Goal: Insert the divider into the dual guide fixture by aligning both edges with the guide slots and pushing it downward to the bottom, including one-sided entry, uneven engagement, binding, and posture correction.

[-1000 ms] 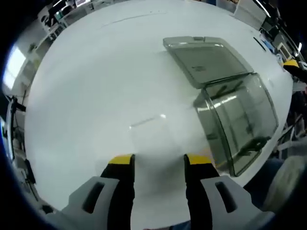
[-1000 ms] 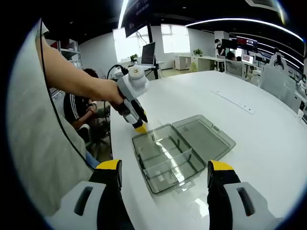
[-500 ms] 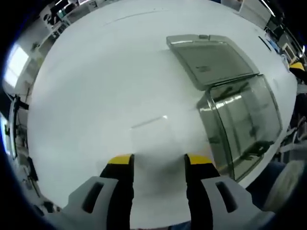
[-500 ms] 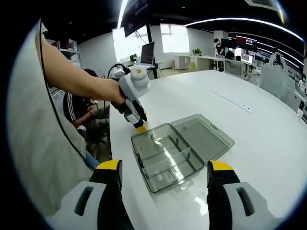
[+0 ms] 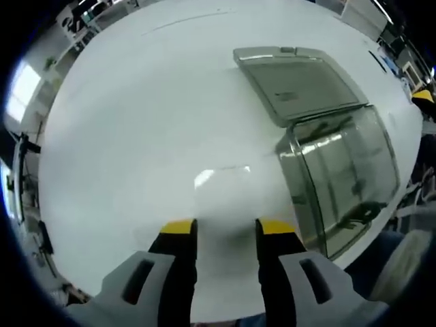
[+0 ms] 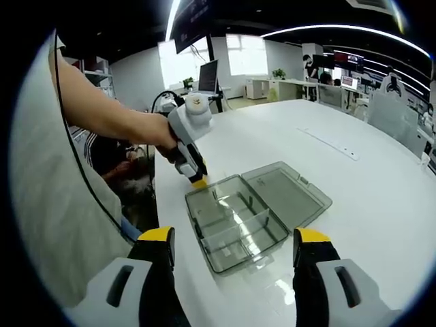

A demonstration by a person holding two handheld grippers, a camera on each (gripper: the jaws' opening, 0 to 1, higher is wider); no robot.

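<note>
Down at the bottom of the left gripper view, the left gripper (image 5: 225,228) has its yellow-tipped jaws only a narrow gap apart, sitting right at the near edge of a thin clear divider (image 5: 230,193) that lies flat on the white table (image 5: 136,122). Honestly can't tell if the tips are actually pinching it, since the sheet is see-through and mostly just a glare patch. Off to the right of that frame is the smoky grey organizer box (image 5: 344,180), open, with its lid (image 5: 294,82) folded back toward the upper right. Over in the right gripper view, the right gripper (image 6: 231,248) is spread wide at the bottom with nothing between its jaws, hanging above the table. The same box (image 6: 235,223) sits in the middle of that frame, a clear partition standing upright across its tray. The left gripper (image 6: 197,178) shows at the upper left there, tips down near the box's far corner, held in a person's hand (image 6: 158,136).
</note>
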